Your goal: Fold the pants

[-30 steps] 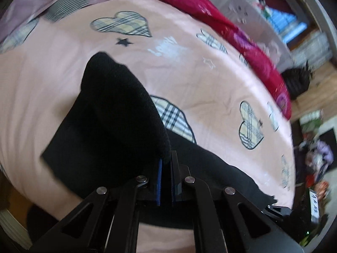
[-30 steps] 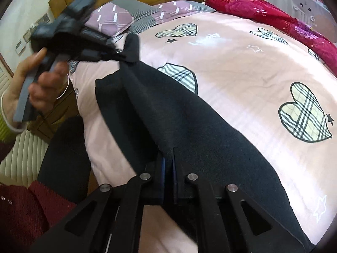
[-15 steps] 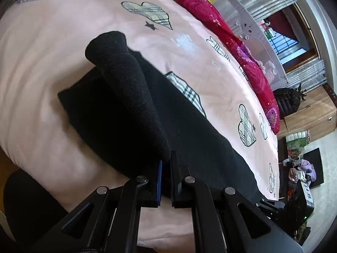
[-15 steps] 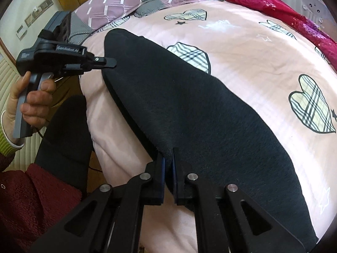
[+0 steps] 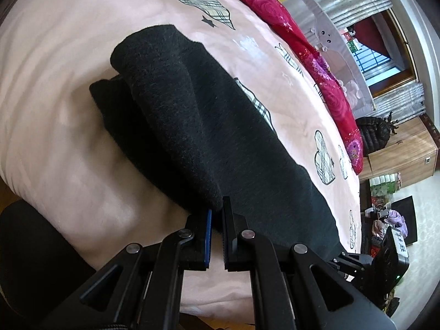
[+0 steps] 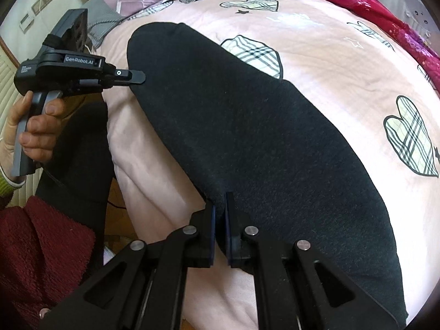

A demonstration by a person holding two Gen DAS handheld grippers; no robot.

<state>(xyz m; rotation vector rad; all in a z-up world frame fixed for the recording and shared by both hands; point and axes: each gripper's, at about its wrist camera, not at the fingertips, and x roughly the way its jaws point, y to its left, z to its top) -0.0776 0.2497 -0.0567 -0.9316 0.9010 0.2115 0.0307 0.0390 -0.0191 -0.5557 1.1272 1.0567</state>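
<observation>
Pants (image 6: 247, 137) of thick black fleece lie across the pink heart-print bedspread (image 6: 330, 63), running in the right wrist view from the upper left of the frame down to the lower right. Judge them soft, limp and fairly light: they will sag and drape wherever you lift them, and the fuzzy nap should keep them from slipping in the pads. Take hold only at hems and folded edges, since a pinch in the middle would just bunch the cloth.

You already have them at two spots on the near edge. Your right gripper (image 6: 219, 220) is clenched on that edge at the bottom centre of its view. Your left gripper (image 5: 216, 214) is likewise clamped on a raised fold of the fleece (image 5: 176, 115), which rises from the pads toward the upper left of the left wrist view, over a flatter layer (image 5: 110, 101) lying on the bedspread. In the right wrist view that same left gripper (image 6: 137, 77) meets the cloth's far end at the left.

A red floral quilt (image 5: 316, 63) lies along the far side, well apart.
</observation>
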